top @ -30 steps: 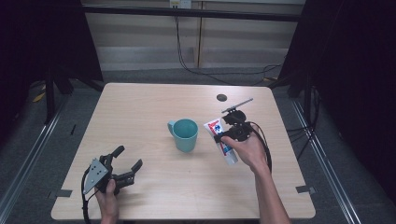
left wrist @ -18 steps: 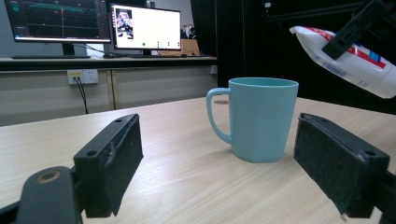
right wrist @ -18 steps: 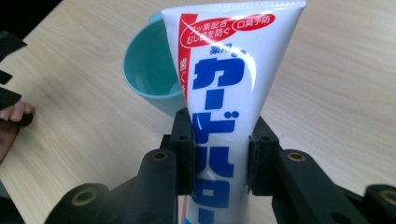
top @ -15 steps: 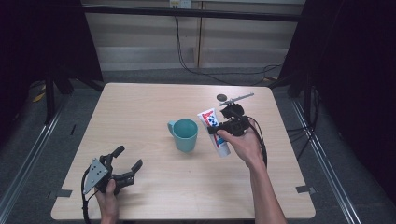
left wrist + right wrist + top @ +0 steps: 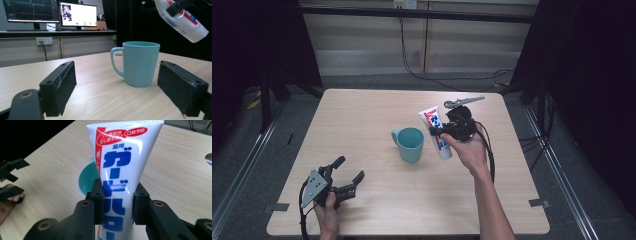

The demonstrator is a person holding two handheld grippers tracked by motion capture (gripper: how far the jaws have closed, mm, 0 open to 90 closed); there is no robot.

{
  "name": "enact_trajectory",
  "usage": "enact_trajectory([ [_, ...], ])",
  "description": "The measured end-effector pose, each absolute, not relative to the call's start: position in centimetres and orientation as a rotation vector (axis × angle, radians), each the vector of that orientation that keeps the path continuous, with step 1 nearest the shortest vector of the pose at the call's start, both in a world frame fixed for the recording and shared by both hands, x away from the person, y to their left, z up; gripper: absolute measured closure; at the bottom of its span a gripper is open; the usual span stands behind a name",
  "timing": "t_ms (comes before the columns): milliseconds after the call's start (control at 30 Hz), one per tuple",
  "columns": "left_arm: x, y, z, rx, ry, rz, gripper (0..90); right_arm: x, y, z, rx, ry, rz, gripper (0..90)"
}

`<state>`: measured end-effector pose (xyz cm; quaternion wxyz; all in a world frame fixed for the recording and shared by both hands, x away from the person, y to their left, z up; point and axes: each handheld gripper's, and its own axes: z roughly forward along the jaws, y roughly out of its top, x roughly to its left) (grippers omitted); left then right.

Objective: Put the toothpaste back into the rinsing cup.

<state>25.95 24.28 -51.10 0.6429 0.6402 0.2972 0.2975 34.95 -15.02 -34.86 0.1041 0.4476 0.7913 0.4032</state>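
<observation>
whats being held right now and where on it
The right gripper clamps a toothpaste tube across its flat body, near the middle. The left gripper holds nothing.

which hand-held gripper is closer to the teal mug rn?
Right. The right hand-held gripper holds the toothpaste tube in the air just beside the teal mug. The left hand-held gripper sits open near the table's front left corner, well short of it.

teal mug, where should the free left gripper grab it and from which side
Probably across the teal mug's body, coming in low from the left gripper's side. It stands upright and apart, and in the left gripper view it already sits between the open fingers; its handle juts sideways, clear of that line.
</observation>
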Motion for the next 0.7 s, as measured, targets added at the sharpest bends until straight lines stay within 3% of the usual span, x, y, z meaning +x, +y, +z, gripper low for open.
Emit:
enact_trajectory([
  [700,25.94,24.26,-51.10,1.459,0.677,0.679,15.5,35.20,-14.63,-33.83,1.231,2.181,1.345,68.8],
])
